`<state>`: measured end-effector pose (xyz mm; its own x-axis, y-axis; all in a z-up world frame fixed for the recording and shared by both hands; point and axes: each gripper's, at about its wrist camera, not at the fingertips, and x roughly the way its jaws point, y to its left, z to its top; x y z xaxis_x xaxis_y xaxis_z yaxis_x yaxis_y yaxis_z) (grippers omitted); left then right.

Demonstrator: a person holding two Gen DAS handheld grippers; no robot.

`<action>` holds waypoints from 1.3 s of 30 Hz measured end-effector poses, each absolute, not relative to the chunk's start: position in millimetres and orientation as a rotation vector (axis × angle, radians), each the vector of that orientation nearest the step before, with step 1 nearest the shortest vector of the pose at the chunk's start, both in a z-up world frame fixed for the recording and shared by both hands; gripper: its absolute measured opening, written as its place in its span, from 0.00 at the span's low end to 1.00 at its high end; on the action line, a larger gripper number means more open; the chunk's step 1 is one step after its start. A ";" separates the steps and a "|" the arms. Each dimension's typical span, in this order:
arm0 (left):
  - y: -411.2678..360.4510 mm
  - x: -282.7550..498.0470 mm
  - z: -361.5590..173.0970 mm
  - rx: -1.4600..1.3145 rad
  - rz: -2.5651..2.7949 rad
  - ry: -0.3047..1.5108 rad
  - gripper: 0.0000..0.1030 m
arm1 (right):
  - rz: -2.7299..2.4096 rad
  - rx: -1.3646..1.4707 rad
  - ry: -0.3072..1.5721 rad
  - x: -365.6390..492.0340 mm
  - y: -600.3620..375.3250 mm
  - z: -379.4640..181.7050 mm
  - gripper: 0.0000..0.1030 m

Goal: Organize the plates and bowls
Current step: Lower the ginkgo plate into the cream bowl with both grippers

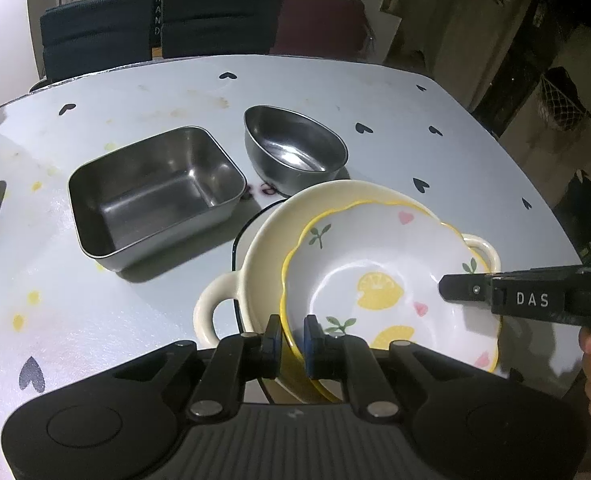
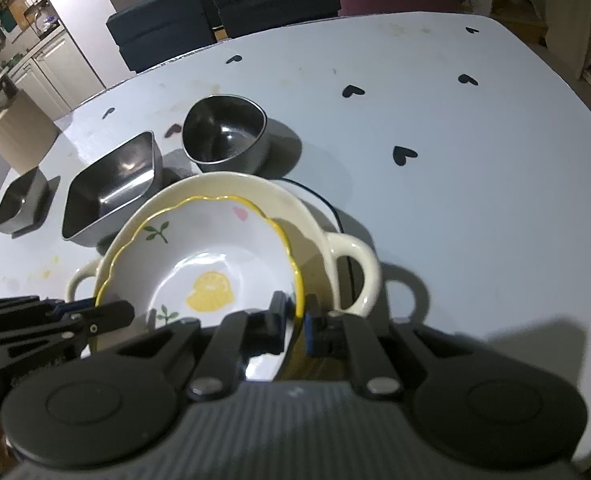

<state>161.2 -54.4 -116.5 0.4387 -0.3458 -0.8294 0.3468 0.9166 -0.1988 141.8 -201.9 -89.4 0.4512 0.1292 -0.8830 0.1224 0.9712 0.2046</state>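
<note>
L tool (image 1: 292, 338) clenched on lemon plate (image 1: 375, 272) near rim; R tool (image 2: 295, 322) clenched on opp rim. Two-sided grip likely keeps plate steady, tilted, inside cream bowl (image 1: 263, 248) on worktop (image 1: 455, 160). Steel tray (image 1: 151, 196), steel bowl (image 1: 295, 148) wait behind.

The lemon bowl (image 1: 379, 276) hides most of the black-rimmed plate (image 1: 242, 236).

Pale desk (image 1: 435, 152) printed with black hearts, rectangular steel tray (image 1: 155, 196), round steel bowl (image 1: 295, 148) just beside it, smaller steel container (image 2: 23, 204) at left edge, black-rimmed plate (image 1: 242, 240) under stacked ceramics
</note>
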 end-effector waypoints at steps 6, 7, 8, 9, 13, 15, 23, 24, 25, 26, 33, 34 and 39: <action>-54.0 163.1 -116.1 -0.016 -0.428 1.032 0.11 | -0.004 0.249 1.111 140.9 -201.2 -89.2 0.11; -52.9 162.8 -116.0 -0.022 -0.428 1.034 0.11 | -0.004 0.250 1.112 140.8 -201.4 -89.2 0.11; -52.2 162.9 -115.8 -0.027 -0.428 1.035 0.11 | -0.005 0.251 1.113 141.5 -201.1 -89.2 0.11; -51.9 163.1 -115.7 -0.029 -0.429 1.036 0.11 | -0.005 0.253 1.113 141.6 -201.3 -89.3 0.11; -52.1 162.1 -115.8 -0.028 -0.432 1.034 0.11 | -0.008 0.270 1.111 142.9 -202.6 -89.9 0.10; -52.0 162.1 -115.7 -0.030 -0.431 1.034 0.11 | -0.010 0.275 1.107 143.7 -203.5 -90.0 0.10; -49.4 164.2 -115.3 -0.037 -0.427 1.031 0.11 | -0.016 0.298 1.104 146.1 -203.8 -92.5 0.11; -49.0 164.0 -115.1 -0.038 -0.428 1.031 0.11 | -0.015 0.300 1.102 146.1 -203.7 -92.6 0.11; -48.7 163.9 -114.8 -0.038 -0.429 1.031 0.11 | -0.014 0.302 1.100 146.4 -203.7 -92.8 0.11; -48.4 164.0 -114.8 -0.039 -0.430 1.032 0.11 | -0.014 0.305 1.099 146.4 -204.0 -93.0 0.11; -50.7 161.8 -111.2 -0.004 -0.437 1.013 0.11 | -0.003 0.349 1.131 148.9 -210.4 -89.7 0.26; -50.4 162.2 -111.2 -0.008 -0.437 1.015 0.11 | 0.004 0.371 1.137 150.1 -212.3 -89.0 0.28; -49.3 163.0 -113.2 -0.013 -0.445 1.018 0.12 | 0.010 0.383 1.132 149.2 -217.7 -82.4 0.27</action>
